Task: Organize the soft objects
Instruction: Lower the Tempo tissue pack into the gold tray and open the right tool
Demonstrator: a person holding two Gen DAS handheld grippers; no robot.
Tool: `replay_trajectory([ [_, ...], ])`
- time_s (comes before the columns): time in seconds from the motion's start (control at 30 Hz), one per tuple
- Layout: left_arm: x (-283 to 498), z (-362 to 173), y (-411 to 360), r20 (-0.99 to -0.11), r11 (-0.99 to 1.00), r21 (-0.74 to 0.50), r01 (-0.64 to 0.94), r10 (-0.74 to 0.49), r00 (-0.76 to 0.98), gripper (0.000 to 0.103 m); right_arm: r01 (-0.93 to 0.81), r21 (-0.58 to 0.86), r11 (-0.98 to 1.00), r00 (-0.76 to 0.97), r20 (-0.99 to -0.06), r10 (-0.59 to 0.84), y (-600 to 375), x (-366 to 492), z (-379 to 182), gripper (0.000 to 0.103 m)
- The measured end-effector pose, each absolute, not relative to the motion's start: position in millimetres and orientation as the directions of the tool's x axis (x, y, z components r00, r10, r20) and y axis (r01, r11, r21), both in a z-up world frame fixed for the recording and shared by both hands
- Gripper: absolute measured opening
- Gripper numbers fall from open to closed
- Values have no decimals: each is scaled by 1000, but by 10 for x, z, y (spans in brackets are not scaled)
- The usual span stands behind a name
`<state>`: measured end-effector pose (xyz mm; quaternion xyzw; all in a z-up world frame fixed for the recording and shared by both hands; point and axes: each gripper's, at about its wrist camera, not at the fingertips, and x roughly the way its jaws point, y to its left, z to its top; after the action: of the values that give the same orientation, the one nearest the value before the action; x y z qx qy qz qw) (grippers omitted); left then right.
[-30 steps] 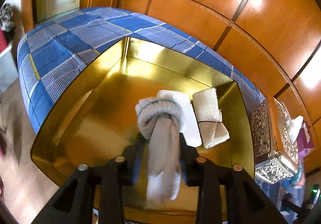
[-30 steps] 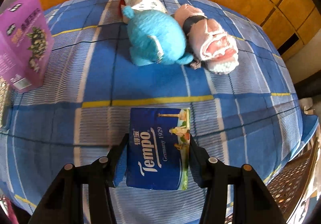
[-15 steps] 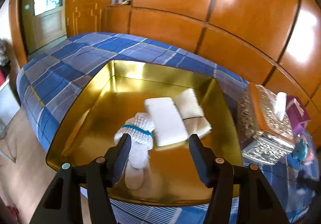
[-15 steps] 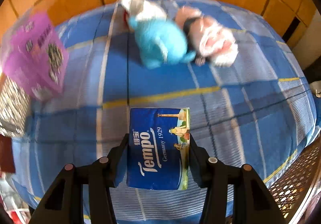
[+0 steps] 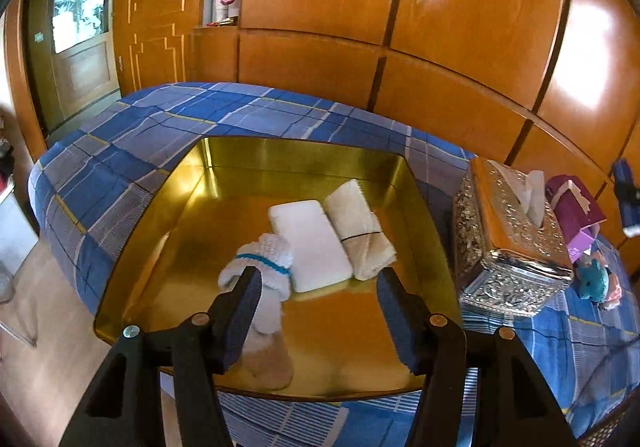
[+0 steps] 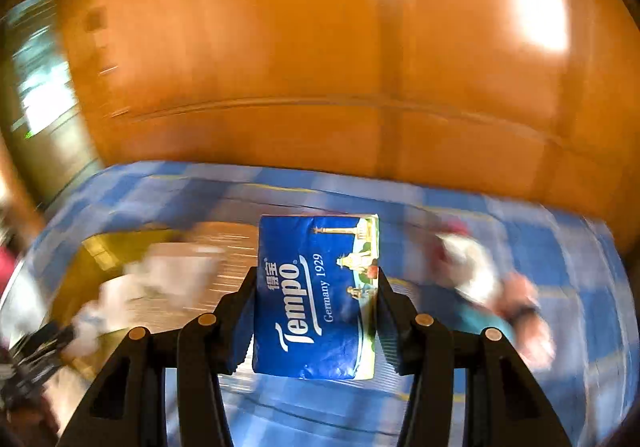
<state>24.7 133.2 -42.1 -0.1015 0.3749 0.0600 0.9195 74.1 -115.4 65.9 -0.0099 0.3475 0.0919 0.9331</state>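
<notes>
The grey-and-white rolled sock with a teal band [image 5: 262,279], clamped in the left gripper [image 5: 318,311] a second ago, has been let go and now lies in the shiny gold metal tray [image 5: 168,231], at its near left. The left jaws have just been opening and now stand apart with nothing pressed between them; the sock shows only behind the left finger. The gripper has been drawn back and up, so the whole tray is taken in.

Inside the tray, a flat white rectangular pack [image 5: 310,245] is seen touching the sock's right side, and a cream folded cloth with a dark stripe [image 5: 360,233] lies against the pack's right edge. Three soft items are thus lined up.

On the right side, the blue Tempo tissue pack [image 6: 316,295] is squeezed firmly between the pads of the right gripper [image 6: 316,311] and has been lifted off the blue checked bedspread [image 6: 560,247] and swung leftward; the view is heavily blurred. The tray can be made out, smeared, at far left of that view.

It is judged that the tissue pack is bound for the tray next. To the tray's right, an embossed silver tissue box [image 5: 508,243], a purple carton [image 5: 576,207] and a teal plush toy [image 5: 592,281] are left on the bed.
</notes>
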Motion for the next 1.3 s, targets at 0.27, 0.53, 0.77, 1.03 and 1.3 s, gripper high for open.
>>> replay_trajectory([
  [0.27, 247, -404, 1845, -698, 934, -169, -314, 111, 707, 61, -546, 51, 836, 563, -716, 412, 201, 646, 299, 52],
  [0.53, 205, -323, 2317, -680, 882, -201, -427, 188, 709, 61, -657, 63, 751, 420, -797, 434, 843, 637, -390, 53],
  [0.77, 241, -337, 2320, -681, 887, -196, -418, 184, 709, 62, -646, 57, 761, 374, -846, 380, 915, 740, -714, 69],
  [1.03, 248, -341, 2183, -676, 905, -181, -385, 170, 717, 62, -614, 36, 789, 446, -809, 384, 705, 604, -533, 74],
  [1.3, 217, -267, 1883, -655, 939, -157, -307, 133, 743, 65, -532, -65, 844, 631, -696, 343, 399, 334, -194, 74],
])
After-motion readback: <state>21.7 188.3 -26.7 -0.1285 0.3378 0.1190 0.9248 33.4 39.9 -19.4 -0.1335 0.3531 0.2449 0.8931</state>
